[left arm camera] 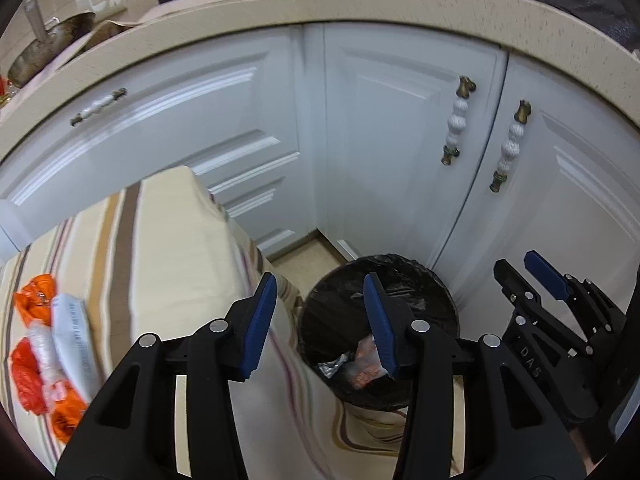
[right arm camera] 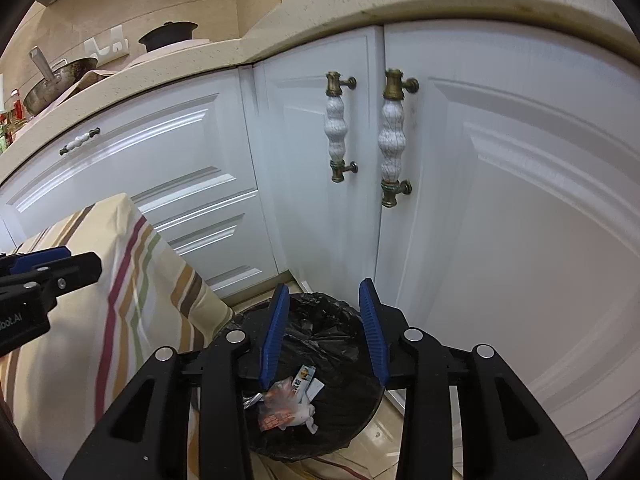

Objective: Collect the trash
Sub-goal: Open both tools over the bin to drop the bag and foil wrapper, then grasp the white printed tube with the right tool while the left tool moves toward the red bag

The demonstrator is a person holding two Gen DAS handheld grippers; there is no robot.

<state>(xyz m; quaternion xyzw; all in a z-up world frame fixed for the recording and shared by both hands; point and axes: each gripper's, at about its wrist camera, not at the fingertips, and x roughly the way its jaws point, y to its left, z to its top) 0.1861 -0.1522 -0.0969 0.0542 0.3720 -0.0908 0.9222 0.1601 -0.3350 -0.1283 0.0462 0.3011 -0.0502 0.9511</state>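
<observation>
Left gripper (left arm camera: 320, 320) and right gripper (right arm camera: 324, 332) hover over round black-lined trash bin (right arm camera: 344, 412) — jaws spread, empty; crumpled wrappers (right arm camera: 286, 404) inside, orange-white plastic wrappers (left arm camera: 44, 356) on striped-cloth surface (left arm camera: 160, 248).

Black plastic liner in the round trash bin (right arm camera: 320, 360), and inside it crumpled orange-and-white printed wrappers (right arm camera: 286, 406) beside a scrap of silver foil (left arm camera: 334, 366). Blue ribbed pads on black arms, that's the left claw (left arm camera: 320, 328); same blue and black on the right claw (right arm camera: 324, 336). Cream cloth with brown, tan, maroon and green stripes over the desk (left arm camera: 160, 248). On it, bright orange plastic bags (left arm camera: 30, 344) around a white printed packet (left arm camera: 74, 344). White panelled cabinet doors (right arm camera: 500, 200), white marbled handles with brass ends (right arm camera: 392, 136). Speckled beige countertop (left arm camera: 360, 4). Pale yellow floor tiles (left arm camera: 308, 260).
</observation>
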